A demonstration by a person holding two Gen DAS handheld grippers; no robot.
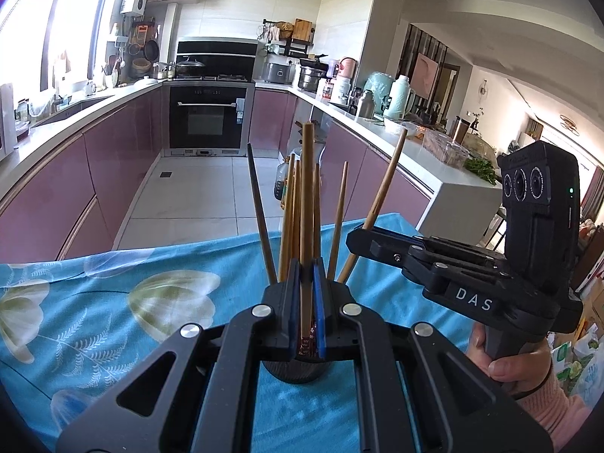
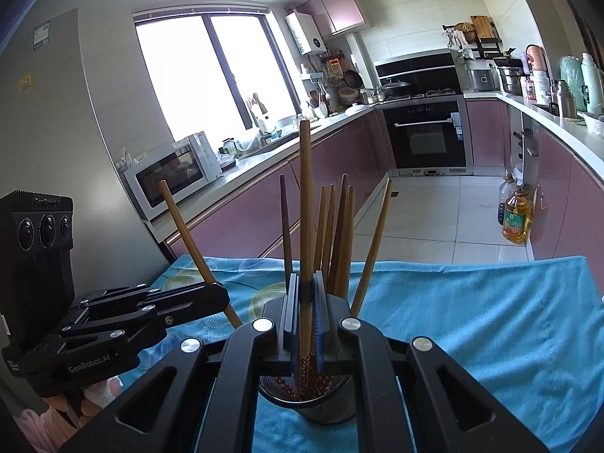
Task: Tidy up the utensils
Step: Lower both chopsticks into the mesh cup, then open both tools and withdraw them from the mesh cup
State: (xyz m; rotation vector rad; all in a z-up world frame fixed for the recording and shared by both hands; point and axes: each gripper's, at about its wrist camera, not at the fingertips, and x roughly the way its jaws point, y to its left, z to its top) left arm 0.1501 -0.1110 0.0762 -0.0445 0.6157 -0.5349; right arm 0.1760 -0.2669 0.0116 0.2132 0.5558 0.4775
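In the left wrist view my left gripper (image 1: 305, 268) is shut on an upright wooden chopstick (image 1: 306, 188); its red patterned lower end points into a black mesh holder (image 1: 294, 372) half hidden under the fingers. Several more chopsticks (image 1: 288, 219) stand fanned out in that holder. To the right, my right gripper (image 1: 360, 236) clamps a slanting chopstick (image 1: 385, 188). In the right wrist view the right gripper (image 2: 305, 281) is shut on a chopstick (image 2: 305, 188) whose patterned end dips into the holder (image 2: 313, 400). The left gripper (image 2: 217, 294) at the left grips a leaning chopstick (image 2: 185, 226).
The holder stands on a table under a blue floral cloth (image 1: 113, 302), whose far edge drops to the tiled kitchen floor. Pink cabinets and white counters line both sides, an oven (image 1: 209, 117) sits at the back, and oil bottles (image 2: 515, 219) stand on the floor.
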